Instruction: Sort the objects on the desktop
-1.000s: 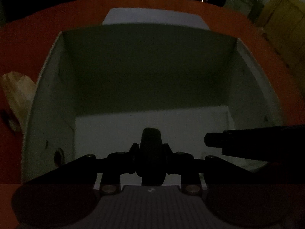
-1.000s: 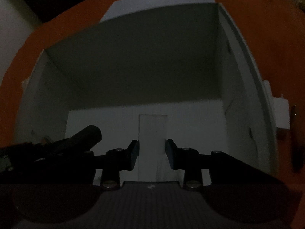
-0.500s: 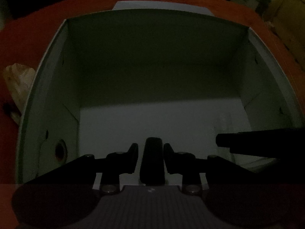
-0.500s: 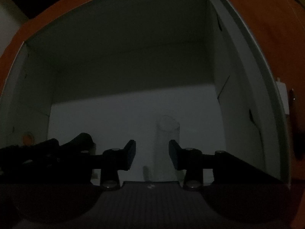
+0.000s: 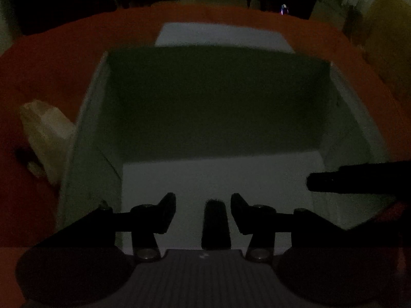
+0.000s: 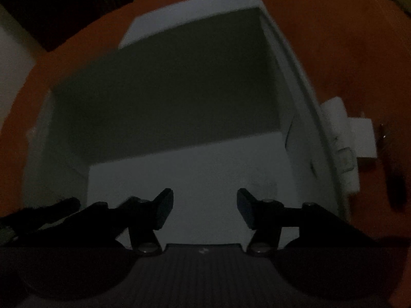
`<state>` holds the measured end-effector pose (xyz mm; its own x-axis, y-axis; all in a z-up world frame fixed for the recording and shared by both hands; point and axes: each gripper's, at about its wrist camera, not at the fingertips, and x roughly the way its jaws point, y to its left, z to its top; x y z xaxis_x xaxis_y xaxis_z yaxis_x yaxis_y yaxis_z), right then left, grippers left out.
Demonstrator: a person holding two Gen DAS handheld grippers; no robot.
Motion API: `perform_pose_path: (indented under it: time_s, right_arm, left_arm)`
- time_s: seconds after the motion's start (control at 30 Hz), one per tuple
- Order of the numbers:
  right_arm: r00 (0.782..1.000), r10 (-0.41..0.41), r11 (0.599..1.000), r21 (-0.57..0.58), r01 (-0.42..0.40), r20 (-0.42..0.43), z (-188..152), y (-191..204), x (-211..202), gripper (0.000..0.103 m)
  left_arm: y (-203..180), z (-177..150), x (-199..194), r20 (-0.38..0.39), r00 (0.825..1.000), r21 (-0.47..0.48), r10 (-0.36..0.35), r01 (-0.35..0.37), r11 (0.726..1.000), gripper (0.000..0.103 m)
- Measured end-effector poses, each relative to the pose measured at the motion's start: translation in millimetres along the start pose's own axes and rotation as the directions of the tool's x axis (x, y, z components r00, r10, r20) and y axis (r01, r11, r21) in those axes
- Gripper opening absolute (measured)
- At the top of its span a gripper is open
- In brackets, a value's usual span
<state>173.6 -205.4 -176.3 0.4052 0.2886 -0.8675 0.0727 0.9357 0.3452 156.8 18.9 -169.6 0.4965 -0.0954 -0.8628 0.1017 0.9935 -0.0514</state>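
Nearest the lens in the left wrist view, the left gripper point(image 5: 203, 211) is seen parted about halfway, its jaws having just been opening. A dark upright object point(image 5: 215, 224) stands between them with a gap on either side, so it is not pinched; it appears to rest on the pale floor of the white box point(image 5: 84, 133), though in this dim light its exact footing cannot be made out.

In the right wrist view the right gripper point(image 6: 205, 209) is likewise spread about halfway, jaws just opened, and nothing is held between them. Only bare box floor is seen in the gap. A faint pale cylinder point(image 6: 264, 187) may be lying just beyond the right finger, but it is too murky to call.

Each gripper is caught by the other's camera: a dark finger of the right gripper is seen at the right edge of the left view, over the box.

Further out, the shaded far wall of the box is seen, with a flap folded outward behind it. Beside the box's left wall a crumpled tan wrapper point(image 5: 46, 136) lies on the orange table point(image 5: 51, 64). Against the right wall, small white blocks point(image 6: 359, 138) and a dark stick point(image 6: 393, 169) are seen.
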Motion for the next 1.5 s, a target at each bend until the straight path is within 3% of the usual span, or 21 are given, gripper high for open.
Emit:
perform_pose_path:
  time_s: [0.07,0.33,0.7,0.93,1.1,1.23,1.3,1.5]
  right_arm:
    - [1.0,0.013,1.0,0.01,-0.013,0.024,0.1,-4.3,-11.2,0.061]
    - [0.993,0.045,0.995,0.079,-0.053,0.108,3.0,-26.4,-43.6,0.063]
    - [0.985,-0.049,0.975,0.223,0.01,0.166,20.8,-98.6,-76.9,0.063]
    - [0.983,-0.139,0.949,0.299,0.097,0.122,23.8,-144.1,-67.1,0.064]
    - [0.982,-0.175,0.933,0.331,0.143,0.069,23.4,-160.1,-50.3,0.064]
    - [0.979,-0.201,0.923,0.344,0.173,0.046,26.4,-174.7,-44.4,0.064]
    - [0.973,-0.229,0.909,0.362,0.207,0.019,27.1,-183.3,-40.6,0.064]
    - [0.957,-0.284,0.86,0.427,0.28,-0.055,17.8,-216.6,-21.8,0.065]
  left_arm:
    - [5.9,4.9,-10.4,0.026,1.0,-0.019,-0.002,0.003,1.0,0.052]
    - [48.1,11.2,-40.4,0.087,0.996,-0.12,0.035,-0.025,0.992,0.052]
    - [124.0,6.0,-46.1,0.067,0.989,-0.292,0.129,-0.104,0.951,0.052]
    - [157.5,-4.5,-22.7,-0.007,0.985,-0.356,0.174,-0.165,0.92,0.052]
    - [164.7,-13.3,6.5,-0.081,0.982,-0.333,0.171,-0.189,0.924,0.052]
    - [167.4,-16.6,37.3,-0.144,0.981,-0.245,0.133,-0.165,0.955,0.056]
    - [170.6,-19.0,45.4,-0.141,0.98,-0.242,0.137,-0.168,0.956,0.056]
    - [177.6,-24.6,61.3,-0.141,0.988,-0.301,0.059,-0.099,0.948,0.056]
